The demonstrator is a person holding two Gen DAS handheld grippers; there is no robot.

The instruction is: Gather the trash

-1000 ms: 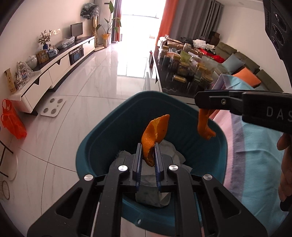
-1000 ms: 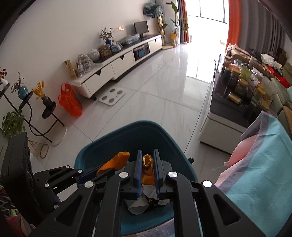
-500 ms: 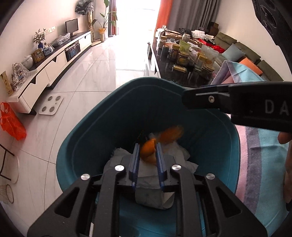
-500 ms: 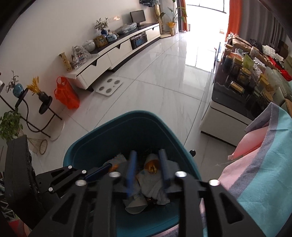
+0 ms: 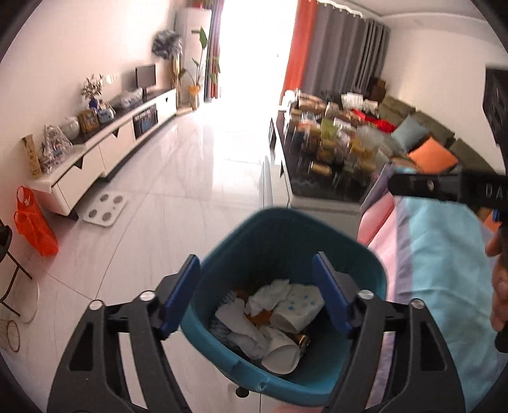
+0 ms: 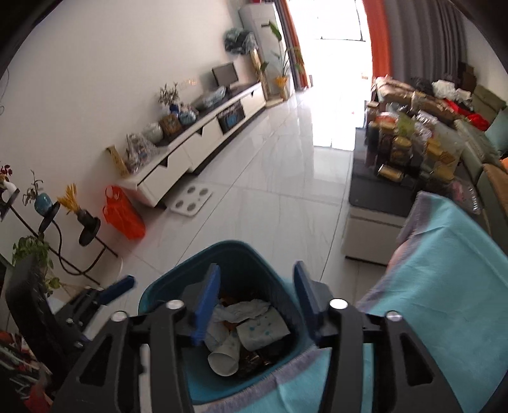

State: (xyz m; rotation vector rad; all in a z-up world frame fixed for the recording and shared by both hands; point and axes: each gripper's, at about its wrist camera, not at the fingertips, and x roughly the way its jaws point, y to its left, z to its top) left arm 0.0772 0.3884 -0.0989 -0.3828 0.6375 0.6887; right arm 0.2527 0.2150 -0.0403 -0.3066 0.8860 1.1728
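Now both tongs are seen above the teal bin [image 5: 365, 263], jaws opening with nothing between them. The left tongs [image 5: 257, 292] are spread wide; the right tongs [image 6: 257, 301] are parted less. Orange peel [image 5: 262, 316] is found inside the bin among crumpled tissues [image 5: 270, 294] and a paper cup [image 5: 281, 352].

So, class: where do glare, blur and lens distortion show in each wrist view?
Left wrist view: window blown out, glare on the floor, jars smeared, walls bowed. Right wrist view: window overexposed, tilted horizon, teal bin fairly sharp, dark corners.
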